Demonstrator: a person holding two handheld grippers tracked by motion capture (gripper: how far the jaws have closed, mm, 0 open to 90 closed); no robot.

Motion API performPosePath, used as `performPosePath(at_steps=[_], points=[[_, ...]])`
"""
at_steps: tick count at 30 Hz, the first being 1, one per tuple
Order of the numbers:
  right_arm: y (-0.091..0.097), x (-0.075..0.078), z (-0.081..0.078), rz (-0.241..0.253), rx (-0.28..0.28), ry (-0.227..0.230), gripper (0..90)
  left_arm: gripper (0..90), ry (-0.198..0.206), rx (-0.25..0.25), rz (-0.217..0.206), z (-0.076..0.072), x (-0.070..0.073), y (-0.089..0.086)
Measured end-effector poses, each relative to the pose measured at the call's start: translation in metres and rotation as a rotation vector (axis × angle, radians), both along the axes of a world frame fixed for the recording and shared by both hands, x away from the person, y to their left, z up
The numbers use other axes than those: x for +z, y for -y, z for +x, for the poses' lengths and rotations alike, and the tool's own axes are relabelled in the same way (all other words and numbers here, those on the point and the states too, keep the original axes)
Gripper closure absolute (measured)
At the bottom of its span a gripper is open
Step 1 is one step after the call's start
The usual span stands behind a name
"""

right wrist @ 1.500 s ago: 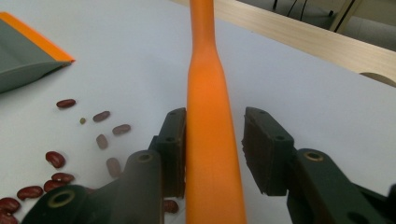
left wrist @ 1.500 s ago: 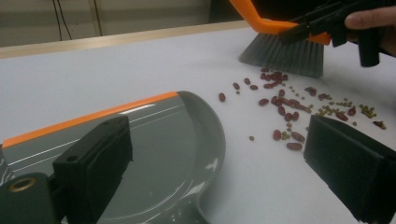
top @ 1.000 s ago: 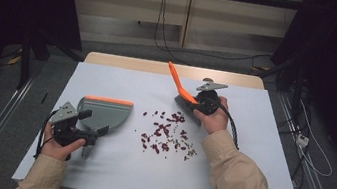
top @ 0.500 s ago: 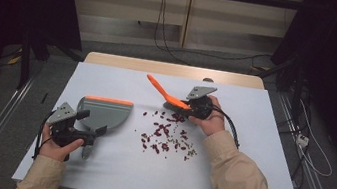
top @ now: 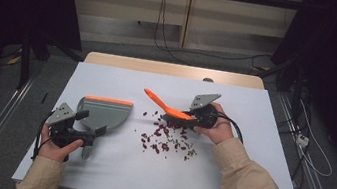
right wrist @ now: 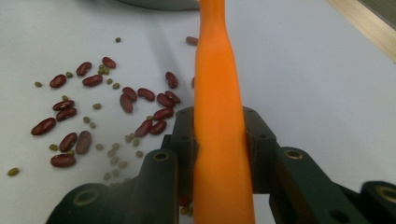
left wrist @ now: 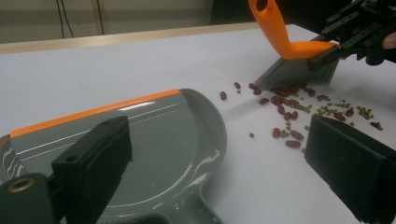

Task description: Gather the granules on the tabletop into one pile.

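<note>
Work in hand: I was sweeping scattered beans (top: 165,139) toward a dustpan (top: 104,112) on the table (top: 243,186).
Right jaws: my right gripper (top: 180,118) had its jaws pinched tight on the orange handle of the brush (top: 167,106); in the right gripper view the handle (right wrist: 219,116) ran straight up between the pads.
Left jaws: my left gripper (top: 91,136) held the dustpan by its handle end. In the left gripper view the jaws stood wide to either side of the pan (left wrist: 154,144), so I couldn't tell whether they pressed on it.
Brush: its grey bristles (left wrist: 299,72) touched the table at the far edge of the bean pile, the handle slanting up and away toward the dustpan side.
Beans: red ones and small green ones lay loose between the brush and the dustpan, nearer the brush.
Key relation: the dustpan sat to the left of the pile, its orange lip (top: 109,100) on the far side and its rounded side toward the beans.
Next move, as I judged it: drag the bristles leftward across the pile, and turn the lip toward the beans.
</note>
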State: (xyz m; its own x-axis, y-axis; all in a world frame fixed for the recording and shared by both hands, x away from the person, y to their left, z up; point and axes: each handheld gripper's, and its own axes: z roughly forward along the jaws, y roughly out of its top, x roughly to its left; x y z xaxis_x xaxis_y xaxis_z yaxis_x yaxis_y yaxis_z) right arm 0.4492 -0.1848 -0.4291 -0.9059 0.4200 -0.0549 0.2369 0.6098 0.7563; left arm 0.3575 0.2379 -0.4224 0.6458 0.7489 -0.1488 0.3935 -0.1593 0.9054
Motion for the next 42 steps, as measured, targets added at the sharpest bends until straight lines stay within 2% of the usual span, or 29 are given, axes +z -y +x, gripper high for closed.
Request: performPosePath(at_steps=[5,7,11,14,17,21,27,31,35,37,38,39,42], points=[[0.003,0.0,-0.009,0.01,0.015,-0.005,71.2,7.4,0.0,-0.002,0.001,0.001,0.0,0.0],[0.004,0.001,-0.012,0.019,0.015,-0.02,71.2,7.4,0.001,-0.003,0.0,0.001,0.0,0.001],[0.005,0.003,-0.018,0.013,0.032,-0.022,71.3,7.4,0.002,-0.005,0.002,0.001,0.0,0.001],[0.008,0.009,-0.017,0.051,0.02,-0.01,71.4,7.4,0.002,-0.003,0.0,0.001,0.0,0.001],[0.009,0.013,-0.01,0.102,-0.003,0.005,71.4,7.4,0.002,-0.004,0.002,0.001,0.0,0.001],[0.001,0.012,0.007,0.122,-0.027,0.031,71.4,7.4,-0.002,-0.001,-0.002,0.001,0.0,0.001],[-0.024,0.006,0.038,0.132,-0.001,0.068,71.4,7.4,-0.005,0.001,-0.007,0.004,-0.001,0.0],[-0.042,0.005,0.053,0.095,0.023,0.1,71.4,7.4,-0.009,0.008,-0.014,0.005,-0.001,-0.001],[-0.055,0.001,0.062,0.096,0.052,0.111,71.4,7.4,-0.011,0.019,-0.02,0.005,-0.001,-0.003],[-0.06,-0.006,0.063,0.068,0.069,0.107,71.4,7.4,-0.011,0.022,-0.018,0.005,-0.001,-0.004],[-0.061,-0.01,0.062,0.071,0.09,0.094,71.4,7.4,-0.01,0.022,-0.019,0.005,-0.001,-0.004],[-0.061,-0.011,0.061,0.076,0.108,0.087,71.4,7.4,-0.008,0.022,-0.015,0.005,-0.001,-0.004],[-0.063,-0.007,0.052,0.024,0.157,0.099,71.4,7.4,-0.008,0.02,-0.01,0.004,-0.001,-0.003]])
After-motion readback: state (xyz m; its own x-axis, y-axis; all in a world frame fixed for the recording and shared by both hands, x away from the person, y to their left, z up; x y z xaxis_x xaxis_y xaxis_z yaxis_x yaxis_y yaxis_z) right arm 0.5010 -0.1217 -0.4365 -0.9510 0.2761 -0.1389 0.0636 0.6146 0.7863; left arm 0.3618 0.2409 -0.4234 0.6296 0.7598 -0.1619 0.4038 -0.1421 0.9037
